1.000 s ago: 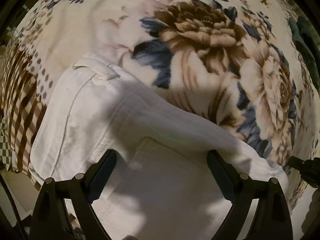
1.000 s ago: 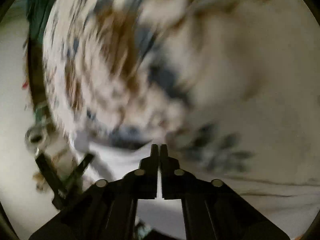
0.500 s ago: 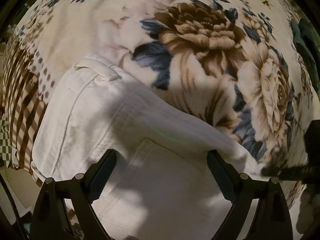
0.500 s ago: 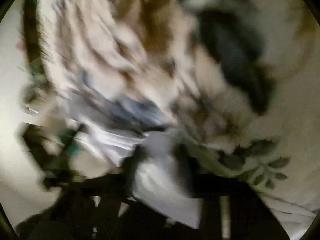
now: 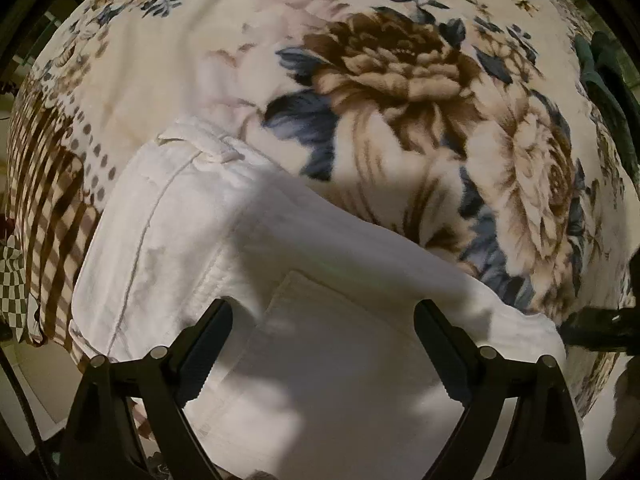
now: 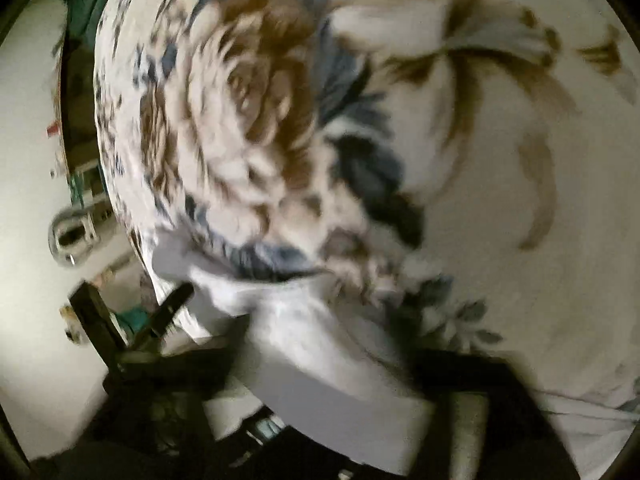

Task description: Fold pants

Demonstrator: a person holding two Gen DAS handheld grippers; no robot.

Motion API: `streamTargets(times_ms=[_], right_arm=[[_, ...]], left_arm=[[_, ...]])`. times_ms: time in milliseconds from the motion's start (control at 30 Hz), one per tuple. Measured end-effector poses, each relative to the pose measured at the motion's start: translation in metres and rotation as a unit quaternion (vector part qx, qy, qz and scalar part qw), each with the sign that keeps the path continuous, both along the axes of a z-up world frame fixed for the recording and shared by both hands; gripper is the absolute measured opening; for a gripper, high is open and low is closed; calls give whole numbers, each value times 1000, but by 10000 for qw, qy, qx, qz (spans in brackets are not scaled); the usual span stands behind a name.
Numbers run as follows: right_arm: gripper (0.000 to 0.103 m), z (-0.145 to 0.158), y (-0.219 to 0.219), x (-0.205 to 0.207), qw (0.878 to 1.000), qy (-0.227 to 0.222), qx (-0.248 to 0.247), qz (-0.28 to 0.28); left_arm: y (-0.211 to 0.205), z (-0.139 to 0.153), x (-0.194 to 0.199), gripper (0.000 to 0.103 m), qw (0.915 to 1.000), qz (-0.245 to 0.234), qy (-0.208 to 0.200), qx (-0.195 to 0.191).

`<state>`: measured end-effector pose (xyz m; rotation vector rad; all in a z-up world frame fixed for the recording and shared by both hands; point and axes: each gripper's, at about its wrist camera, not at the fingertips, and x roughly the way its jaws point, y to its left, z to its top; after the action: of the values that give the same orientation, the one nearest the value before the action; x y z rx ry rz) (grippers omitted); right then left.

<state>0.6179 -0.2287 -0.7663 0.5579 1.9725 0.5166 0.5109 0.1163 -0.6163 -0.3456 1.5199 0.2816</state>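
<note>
White pants lying on a floral blanket, both claws standing open

A cream blanket [image 5: 400,92] with big brown roses and blue leaves is covering the whole surface, its striped brown border hanging at the left edge beside a pale floor [image 6: 28,184]. The white pants [image 5: 224,248] are lying folded on the blanket's near part. The left claw [image 5: 324,344] is hovering over them, jaws spread wide, pressing nothing. The right claw [image 6: 332,364], blurred, has just been opening its jaws, with a fold of pants lying loose between them.
</note>
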Motion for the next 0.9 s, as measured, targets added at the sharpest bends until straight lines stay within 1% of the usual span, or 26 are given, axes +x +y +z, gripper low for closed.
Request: streamTargets(times_ms=[33, 67, 100, 133, 167, 200, 233, 267, 300, 333, 367, 433, 467, 533, 567, 633, 667, 700, 733, 800, 833, 867, 900], right_arm=[[88, -8, 7, -3, 9998, 147, 65, 77], [80, -18, 18, -6, 9997, 210, 104, 87], [57, -26, 24, -8, 9996, 251, 68, 84], [44, -38, 32, -11, 9992, 374, -8, 131], [35, -50, 44, -16, 9988, 487, -69, 75], [30, -57, 48, -17, 9986, 507, -135, -34], [27, -55, 48, -17, 9984, 493, -227, -141], [19, -50, 42, -16, 9979, 462, -268, -367], [16, -41, 32, -15, 9972, 322, -233, -636], [15, -36, 22, -13, 9964, 182, -166, -805], [14, -38, 13, -16, 9956, 250, -47, -903], [13, -51, 5, -28, 9904, 553, 36, -1264], [14, -51, 4, -28, 9903, 532, 95, -1277], [19, -49, 6, -22, 9909, 567, 320, -1182], [21, -46, 0, -21, 9901, 586, 410, -1205], [34, -34, -13, -13, 9904, 429, 487, -1218], [51, -28, -23, -11, 9920, 368, 425, -1133], [61, -23, -24, -12, 9940, 301, 396, -975], [61, -21, -19, -14, 9957, 290, 422, -766], [61, -26, -1, -18, 9980, 305, 434, -335], [59, -27, 8, -23, 9992, 235, 331, -64], [39, -26, 16, -27, 9996, 103, 126, 243], [13, -24, 20, -30, 9989, -39, -113, 453]], left_arm=[[-1, 0, 0, 93, 10000, -10, -2, 14], [-3, -1, 1, 93, 10000, -27, 1, 27], [-4, -2, 1, 93, 10000, -51, 19, 58], [-6, 0, 2, 93, 10000, -55, 17, 74], [-7, 0, 2, 93, 9999, -68, 10, 104], [-9, -3, 3, 93, 9998, -108, 40, 144], [-10, -5, 2, 93, 9998, -142, 62, 159], [-10, -6, 3, 93, 9997, -174, 70, 177], [-10, -7, 3, 93, 9996, -195, 86, 179], [-9, -10, 2, 93, 9995, -219, 102, 179], [-9, -10, 3, 93, 9995, -231, 106, 173], [-8, -12, 1, 93, 9994, -243, 135, 206], [-9, -12, 1, 93, 9994, -238, 144, 214], [-10, -13, 3, 93, 9996, -169, 123, 165], [-10, -12, 3, 93, 9997, -147, 114, 148], [-9, -10, 2, 93, 9998, -142, 104, 121], [-8, -11, 2, 93, 9998, -156, 99, 123], [-6, -11, 1, 93, 9997, -173, 101, 127], [-7, -11, 1, 93, 9997, -192, 102, 134], [-6, -8, -2, 93, 9995, -238, 98, 158], [-7, -8, -3, 93, 9994, -265, 104, 171], [-8, -9, -3, 93, 9994, -285, 110, 175], [-9, -9, -4, 93, 9993, -309, 113, 176]])
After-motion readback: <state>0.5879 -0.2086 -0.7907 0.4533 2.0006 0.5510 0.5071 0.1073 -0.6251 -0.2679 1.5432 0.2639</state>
